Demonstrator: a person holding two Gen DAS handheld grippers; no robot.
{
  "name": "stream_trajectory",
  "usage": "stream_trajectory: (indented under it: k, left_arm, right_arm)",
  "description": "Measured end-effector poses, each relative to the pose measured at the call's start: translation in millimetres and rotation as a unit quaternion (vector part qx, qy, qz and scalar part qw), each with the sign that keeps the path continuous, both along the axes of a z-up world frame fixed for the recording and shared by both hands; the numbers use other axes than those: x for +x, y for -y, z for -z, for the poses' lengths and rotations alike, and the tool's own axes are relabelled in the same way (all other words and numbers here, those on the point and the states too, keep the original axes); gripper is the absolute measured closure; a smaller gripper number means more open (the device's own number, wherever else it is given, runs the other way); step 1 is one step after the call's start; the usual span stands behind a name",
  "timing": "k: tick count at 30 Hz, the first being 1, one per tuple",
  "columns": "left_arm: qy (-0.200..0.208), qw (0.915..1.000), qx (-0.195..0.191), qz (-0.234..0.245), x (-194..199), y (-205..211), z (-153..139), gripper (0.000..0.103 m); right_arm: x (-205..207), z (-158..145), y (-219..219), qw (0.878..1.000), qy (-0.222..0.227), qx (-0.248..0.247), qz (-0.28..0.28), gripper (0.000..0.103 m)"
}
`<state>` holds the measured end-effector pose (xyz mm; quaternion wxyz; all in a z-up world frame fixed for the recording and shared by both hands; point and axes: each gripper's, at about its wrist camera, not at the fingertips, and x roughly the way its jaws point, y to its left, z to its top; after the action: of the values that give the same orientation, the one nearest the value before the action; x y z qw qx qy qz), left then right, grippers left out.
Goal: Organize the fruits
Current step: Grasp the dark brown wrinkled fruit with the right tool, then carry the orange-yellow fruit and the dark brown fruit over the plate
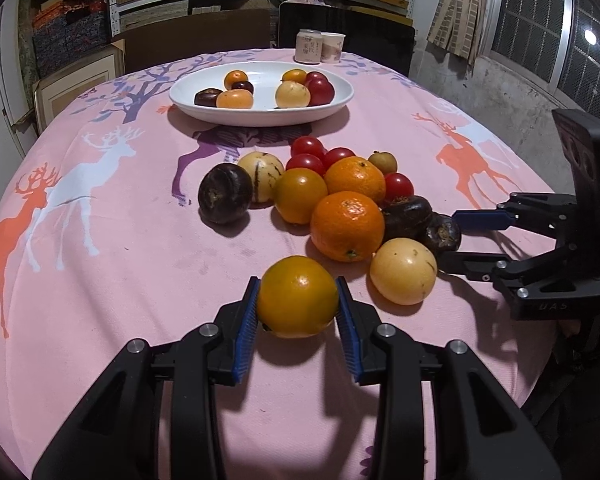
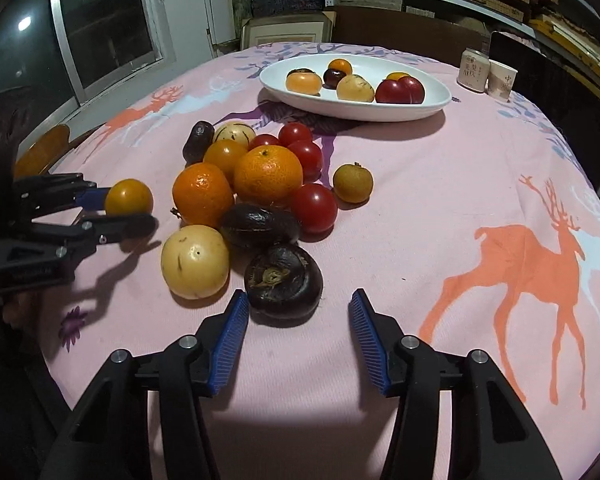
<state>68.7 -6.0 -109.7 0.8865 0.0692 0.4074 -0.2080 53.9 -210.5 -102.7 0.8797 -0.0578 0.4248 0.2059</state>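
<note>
My left gripper is shut on a yellow-orange fruit, held just above the pink cloth; it also shows in the right wrist view. My right gripper is open, with a dark purple fruit at its fingertips, nearer the left finger. A pile of loose fruit lies mid-table: two oranges, red tomatoes, pale yellow fruits and dark fruits. A white oval plate at the back holds several fruits in two groups.
A can and a paper cup stand behind the plate. A small brown fruit sits right of the pile. Shelves, boxes and a window surround the round table with its deer-print cloth.
</note>
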Motion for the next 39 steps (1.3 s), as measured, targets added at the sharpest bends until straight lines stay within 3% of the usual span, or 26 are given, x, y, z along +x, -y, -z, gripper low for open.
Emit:
stream_trajectory:
  k: [4, 8, 26, 39]
  left_arm:
    - [-0.002, 1.0000, -0.001, 0.001, -2.4, 1.0, 0.4, 0.067]
    - [-0.004, 1.0000, 0.000, 0.001, -3.7, 1.3, 2.0, 0.067]
    - [0.007, 1.0000, -0.004, -0.005, -11.4, -2.5, -10.2, 0.067]
    - [0.019, 0.9998, -0.003, -0.004, -13.5, -1.3, -25.4, 0.067]
  right_arm:
    - [2.8, 2.8, -14.9, 1.000, 0.004, -0.013, -0.014, 0.050]
    - [8.4, 2.7, -13.4, 1.000, 0.002, 0.002, 0.004, 0.062]
    - [-3.1, -22.1, 26.0, 0.994, 0.000, 0.097, 0.041, 0.063]
    - [-4.8, -44.7, 48.5, 0.990, 0.026, 0.122, 0.061, 0.063]
